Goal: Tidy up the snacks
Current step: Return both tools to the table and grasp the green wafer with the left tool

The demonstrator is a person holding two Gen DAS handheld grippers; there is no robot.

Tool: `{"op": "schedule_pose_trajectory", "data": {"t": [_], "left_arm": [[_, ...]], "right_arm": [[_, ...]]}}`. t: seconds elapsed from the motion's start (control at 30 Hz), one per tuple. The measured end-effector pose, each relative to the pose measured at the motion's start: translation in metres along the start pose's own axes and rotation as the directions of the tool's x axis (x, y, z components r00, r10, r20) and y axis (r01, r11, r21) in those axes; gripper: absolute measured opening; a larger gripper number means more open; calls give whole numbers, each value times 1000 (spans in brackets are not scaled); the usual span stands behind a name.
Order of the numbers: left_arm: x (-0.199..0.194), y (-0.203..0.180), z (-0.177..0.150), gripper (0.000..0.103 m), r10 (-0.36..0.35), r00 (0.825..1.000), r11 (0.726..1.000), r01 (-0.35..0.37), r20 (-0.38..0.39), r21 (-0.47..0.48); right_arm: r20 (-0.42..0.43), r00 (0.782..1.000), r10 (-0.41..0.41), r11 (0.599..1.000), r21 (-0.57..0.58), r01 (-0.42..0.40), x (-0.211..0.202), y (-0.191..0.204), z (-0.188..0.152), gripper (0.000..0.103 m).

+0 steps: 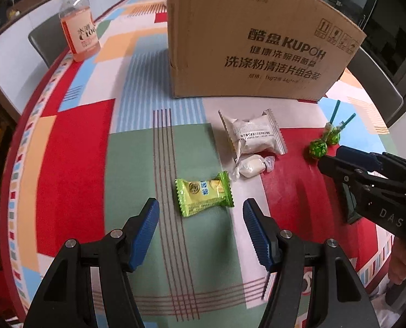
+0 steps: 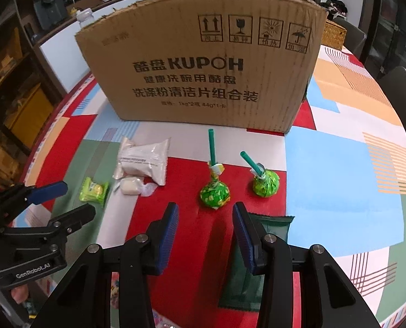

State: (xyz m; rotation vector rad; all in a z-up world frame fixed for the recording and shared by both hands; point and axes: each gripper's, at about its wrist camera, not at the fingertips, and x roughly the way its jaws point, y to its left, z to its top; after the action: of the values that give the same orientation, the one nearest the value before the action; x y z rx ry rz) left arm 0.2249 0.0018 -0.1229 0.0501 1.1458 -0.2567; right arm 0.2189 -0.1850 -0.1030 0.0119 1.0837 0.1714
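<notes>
A green-yellow wrapped snack (image 1: pixel 204 192) lies on the table just ahead of my open, empty left gripper (image 1: pixel 201 213); it also shows in the right wrist view (image 2: pixel 93 192). Behind it lie a small white candy (image 1: pixel 250 165) and a white snack packet (image 1: pixel 253 135). Two green lollipops (image 2: pixel 214 192) (image 2: pixel 265 181) with teal sticks lie ahead of my open, empty right gripper (image 2: pixel 205 218). A dark green packet (image 2: pixel 268 227) lies under its right finger. A cardboard box (image 2: pixel 203 65) stands behind the snacks.
A bottle of orange drink (image 1: pixel 78 26) stands at the far left of the colourful tablecloth (image 1: pixel 74 147). A woven basket (image 2: pixel 334 34) sits behind the box at right. Dark chairs (image 2: pixel 402 93) ring the table.
</notes>
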Motion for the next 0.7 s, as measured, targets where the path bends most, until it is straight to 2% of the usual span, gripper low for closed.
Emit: {"op": "schedule_pose_trajectory", "data": {"t": [0.37,0.57,0.6,0.7], "left_arm": [[16,1,10,60,17,1000,1000,-17,-5,-11],[15,1,11,40,19,1000,1000,-19,2,-10],[14,1,11,36,7,1000,1000,-7,2,-15],[14,1,11,34,-8,1000,1000,8,2,-14]], "right_arm": [[-3,1000,-7,1000,21,7,17,-7,8,42],[-10,1000,5,1000,17,-5,24,-7,8,41],[-11,1000,8,1000,17,-8,26,-5,8,37],[-17,1000,14,1000,17,-14,31,-2,9,29]]}}
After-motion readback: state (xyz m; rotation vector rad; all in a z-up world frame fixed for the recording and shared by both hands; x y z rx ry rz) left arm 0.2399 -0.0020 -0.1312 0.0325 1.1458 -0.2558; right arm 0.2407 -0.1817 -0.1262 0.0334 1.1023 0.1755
